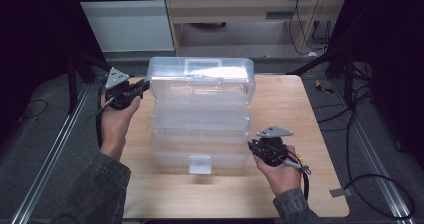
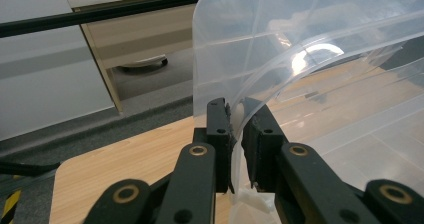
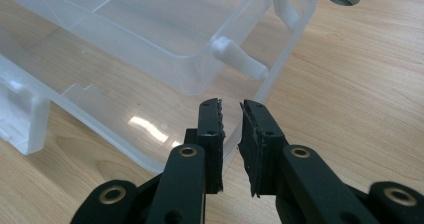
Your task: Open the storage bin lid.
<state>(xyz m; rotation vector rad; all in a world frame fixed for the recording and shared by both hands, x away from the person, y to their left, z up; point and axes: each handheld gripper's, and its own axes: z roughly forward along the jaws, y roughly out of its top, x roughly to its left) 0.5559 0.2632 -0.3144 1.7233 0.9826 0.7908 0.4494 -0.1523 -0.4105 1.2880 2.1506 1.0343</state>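
Now the left gripper [image 2: 238,115] pinches the clear plastic box's [image 1: 200,134] curved lid [image 2: 300,49]; right gripper [image 3: 231,113] slightly parted

Looks like a lab or recording rig setup. Around the wooden table [image 1: 310,134] there's black framing [image 1: 345,59], cables [image 1: 370,184] across grey carpet, and a cabinet [image 1: 240,9] behind it.

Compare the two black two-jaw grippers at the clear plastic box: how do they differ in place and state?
The left gripper is at the far left corner of the clear plastic box, jaws clamped on its raised transparent lid. The right gripper sits at the box's near right corner, jaws slightly apart, holding nothing. Both are black and hand-held, over the wooden table.
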